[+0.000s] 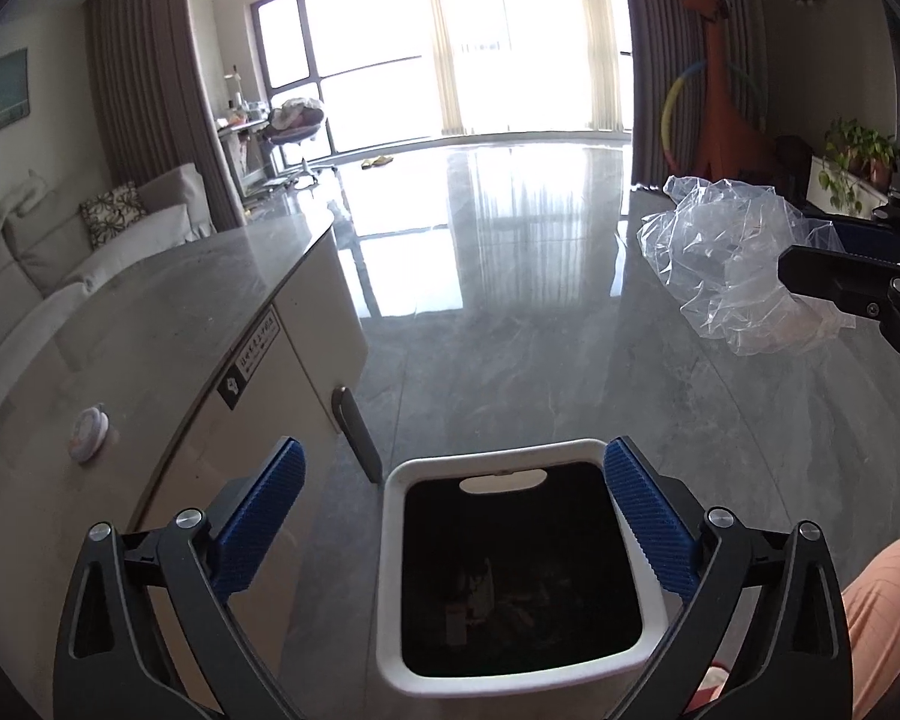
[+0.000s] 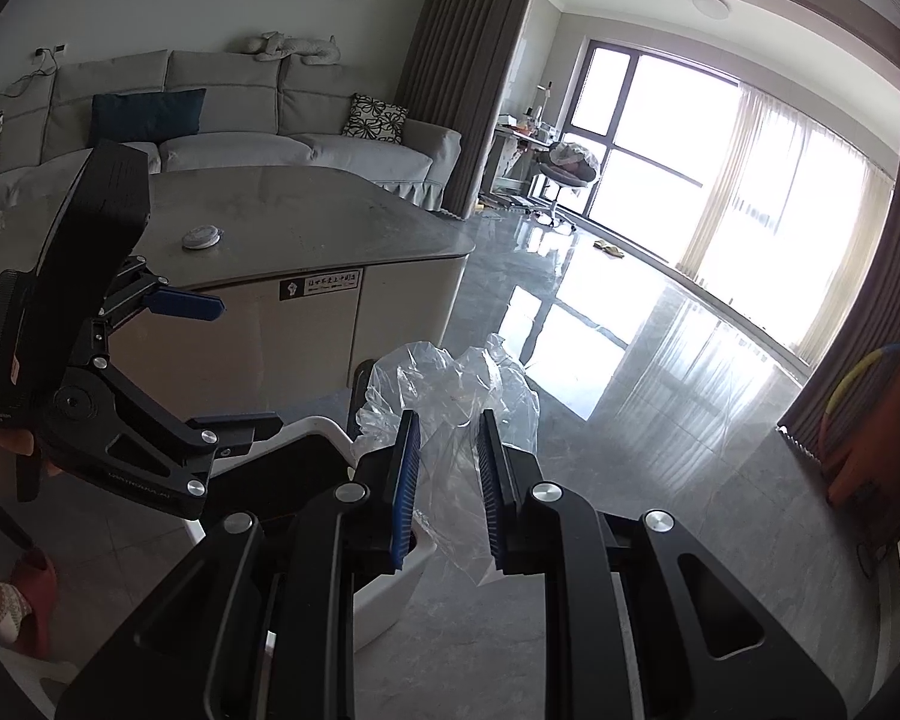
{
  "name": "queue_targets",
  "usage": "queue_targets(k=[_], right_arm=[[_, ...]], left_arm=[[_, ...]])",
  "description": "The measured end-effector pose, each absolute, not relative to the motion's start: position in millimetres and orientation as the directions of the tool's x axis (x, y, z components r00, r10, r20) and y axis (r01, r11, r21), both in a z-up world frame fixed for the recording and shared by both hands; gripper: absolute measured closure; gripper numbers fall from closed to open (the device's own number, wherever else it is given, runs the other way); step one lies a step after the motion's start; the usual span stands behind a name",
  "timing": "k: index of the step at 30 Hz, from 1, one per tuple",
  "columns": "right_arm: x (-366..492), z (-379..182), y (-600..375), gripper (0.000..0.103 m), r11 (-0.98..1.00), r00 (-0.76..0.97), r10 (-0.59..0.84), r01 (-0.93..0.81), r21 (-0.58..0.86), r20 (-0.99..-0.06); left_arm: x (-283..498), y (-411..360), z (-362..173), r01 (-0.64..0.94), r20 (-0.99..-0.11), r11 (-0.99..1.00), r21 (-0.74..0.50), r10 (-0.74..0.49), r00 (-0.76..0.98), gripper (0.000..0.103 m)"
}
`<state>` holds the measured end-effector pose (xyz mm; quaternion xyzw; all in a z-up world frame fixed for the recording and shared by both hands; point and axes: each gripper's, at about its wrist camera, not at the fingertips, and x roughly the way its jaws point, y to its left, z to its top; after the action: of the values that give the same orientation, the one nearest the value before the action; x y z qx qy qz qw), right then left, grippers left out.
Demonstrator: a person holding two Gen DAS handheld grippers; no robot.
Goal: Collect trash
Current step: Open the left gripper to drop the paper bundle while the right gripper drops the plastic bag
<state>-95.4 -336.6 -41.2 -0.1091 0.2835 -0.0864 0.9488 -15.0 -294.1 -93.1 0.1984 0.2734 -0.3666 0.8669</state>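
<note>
A white trash bin (image 1: pixel 390 540) with a dark inside stands on the grey floor, right below my left gripper (image 1: pixel 453 489), which is open and empty over its mouth. My right gripper (image 2: pixel 447 450) is shut on a crumpled clear plastic bag (image 2: pixel 450 384) and holds it in the air, to the right of the bin and above its rim (image 2: pixel 390 588). In the left wrist view the bag (image 1: pixel 732 252) hangs at the right with the right gripper (image 1: pixel 834 282) behind it. The left gripper (image 2: pixel 210 360) shows at the left of the right wrist view.
A low table with a grey stone top (image 1: pixel 168 312) and a white round gadget (image 1: pixel 89 435) stands left of the bin. A grey sofa (image 2: pixel 228 120) is behind it. The shiny floor (image 1: pixel 510 300) runs to the windows. An orange giraffe (image 1: pixel 720 108) stands at the right.
</note>
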Motion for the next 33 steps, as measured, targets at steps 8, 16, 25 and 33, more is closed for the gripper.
queue_targets(k=[8, 16, 25, 33], right_arm=[[-92, -47, -337, 0.082, 0.963, 0.827, -0.206, 0.077, -0.257, -0.523], [-78, -54, -334, 0.082, 0.968, 0.83, -0.164, 0.033, -0.247, -0.533], [-60, -63, -326, 0.082, 0.972, 0.824, -0.122, -0.013, -0.235, -0.553], [-56, -66, -322, 0.082, 0.969, 0.813, -0.113, -0.036, -0.243, -0.572]], left_arm=[[-9, -278, -84, 0.729, -0.598, 0.669, 0.145, -0.528, 0.604, 0.004], [0, -248, -72, 0.695, -0.569, 0.697, 0.176, -0.504, 0.65, 0.004], [19, -220, -67, 0.634, -0.56, 0.746, 0.206, -0.441, 0.701, 0.004], [24, -211, -66, 0.622, -0.562, 0.759, 0.193, -0.435, 0.704, 0.004]])
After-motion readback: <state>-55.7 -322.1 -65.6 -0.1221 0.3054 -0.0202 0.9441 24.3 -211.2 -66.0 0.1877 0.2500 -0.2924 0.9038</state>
